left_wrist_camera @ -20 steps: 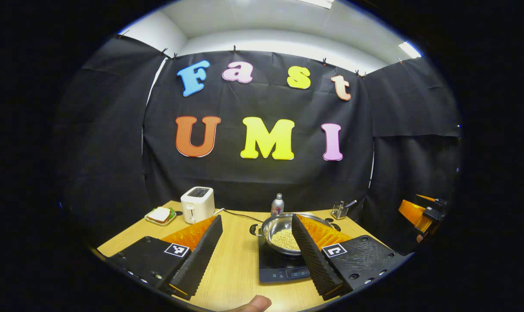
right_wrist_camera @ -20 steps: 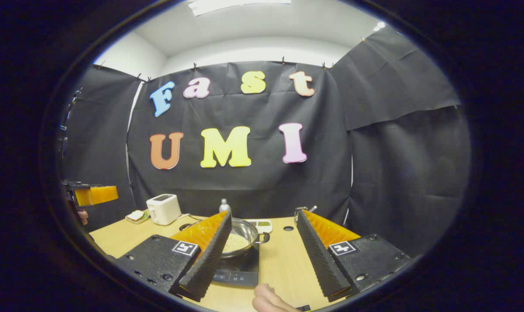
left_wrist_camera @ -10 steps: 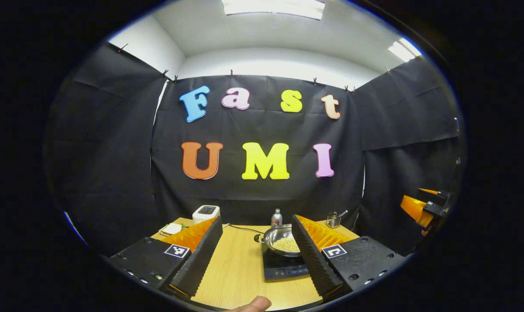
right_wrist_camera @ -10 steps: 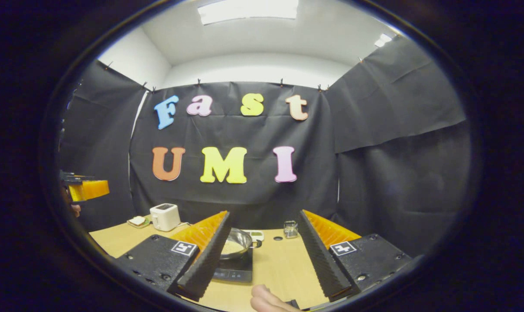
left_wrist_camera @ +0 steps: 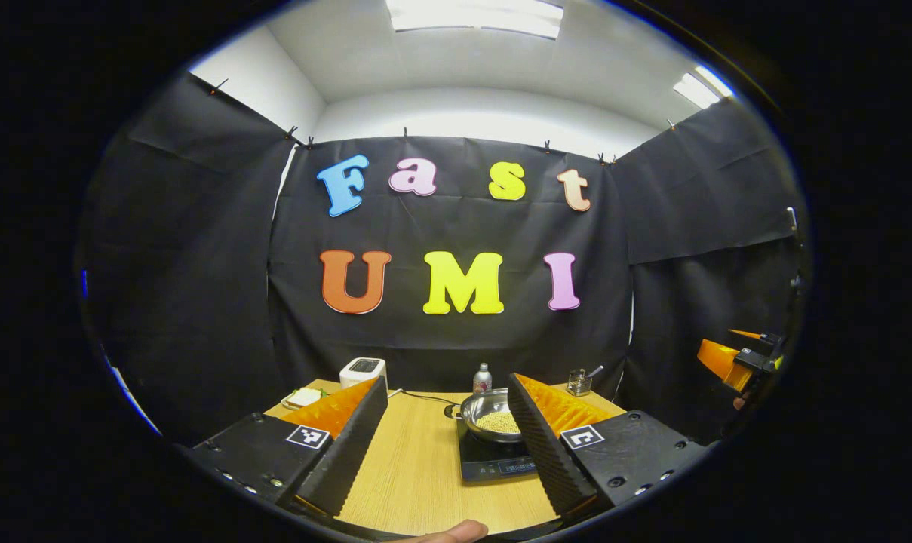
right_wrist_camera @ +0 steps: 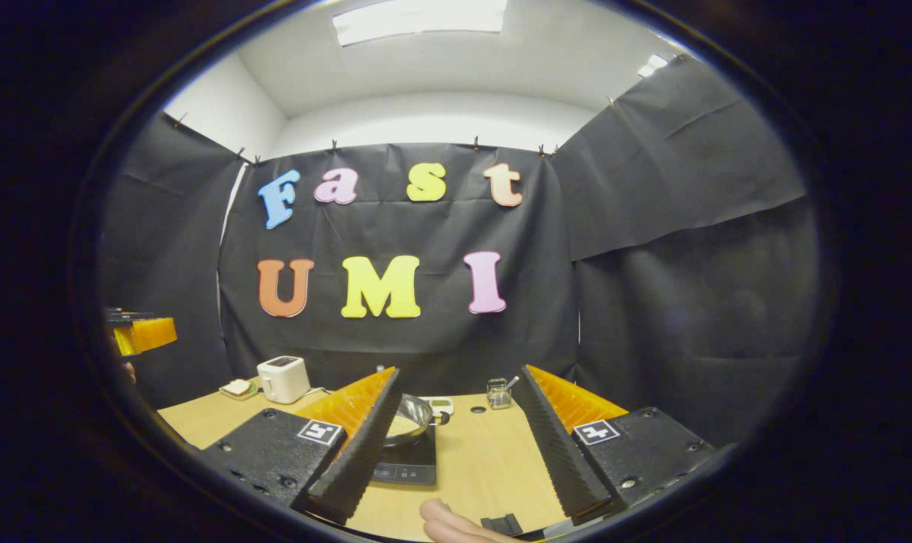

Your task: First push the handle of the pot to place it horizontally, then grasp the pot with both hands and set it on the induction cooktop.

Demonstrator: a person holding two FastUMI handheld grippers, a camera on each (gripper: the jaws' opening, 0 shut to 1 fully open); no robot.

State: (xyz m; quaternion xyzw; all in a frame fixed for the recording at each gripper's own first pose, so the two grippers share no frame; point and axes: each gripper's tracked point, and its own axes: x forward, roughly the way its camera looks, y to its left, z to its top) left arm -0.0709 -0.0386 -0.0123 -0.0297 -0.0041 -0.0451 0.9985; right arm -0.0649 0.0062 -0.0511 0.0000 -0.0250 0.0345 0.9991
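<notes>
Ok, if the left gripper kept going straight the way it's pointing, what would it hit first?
Probably nothing close: between the open left gripper fingers lies bare table, with the pot off to the right. Depth is unclear.

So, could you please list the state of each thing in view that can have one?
pot: on the induction cooktop, holding pale grains, released
induction cooktop: flat on the table, bearing the pot
left gripper: open, holding nothing
right gripper: open, holding nothing
toaster: upright on the table
bottle: upright behind the pot
</notes>
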